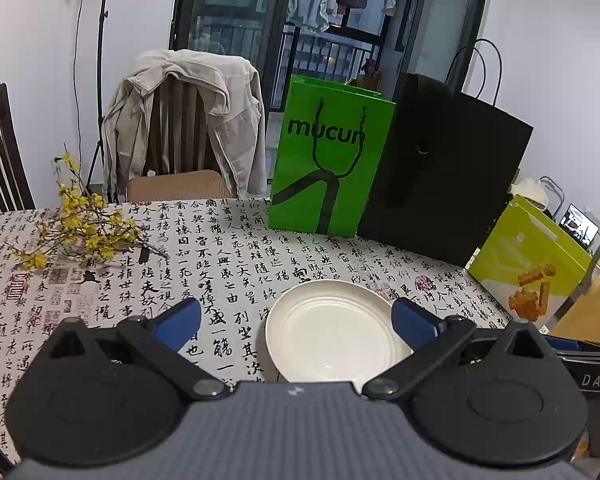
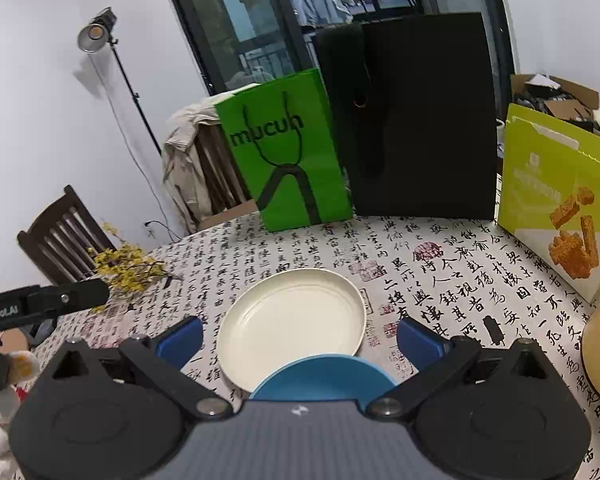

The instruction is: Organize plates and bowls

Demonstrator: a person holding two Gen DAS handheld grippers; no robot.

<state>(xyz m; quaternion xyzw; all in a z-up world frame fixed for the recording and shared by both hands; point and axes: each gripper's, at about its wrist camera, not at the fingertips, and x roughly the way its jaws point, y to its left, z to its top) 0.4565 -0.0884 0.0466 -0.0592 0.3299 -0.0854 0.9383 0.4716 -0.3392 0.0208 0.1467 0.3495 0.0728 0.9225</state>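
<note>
A cream plate (image 2: 292, 324) lies flat on the surface (image 2: 460, 280), which is covered with a cloth printed in black calligraphy. Just nearer than it, in the right wrist view, a blue plate (image 2: 324, 378) overlaps the cream plate's near rim; whether it rests on that rim or is only in front of it cannot be told. The right tool (image 2: 300, 336) hangs above both plates with its blue-padded fingers (image 2: 180, 340) spread wide, grasping nothing. In the left wrist view the same cream plate (image 1: 336, 332) sits between the spread fingers of the left tool (image 1: 296, 320), nearer the right finger (image 1: 414, 322); this tool too is released and holds nothing. Part of the left tool's dark body shows at the left edge of the right wrist view. At the far side of the surface stand a green paper bag (image 2: 288, 152) marked "mucun", a taller black bag (image 2: 420, 116) to its right, and a yellow-green carton (image 2: 556, 196) printed with orange snack pieces further right. A sprig of yellow flowers (image 1: 76, 224) lies on the far left of the surface. Behind it a chair (image 1: 180, 128) carries a pale jacket, and a light stand (image 2: 100, 32) rises against the wall.
</note>
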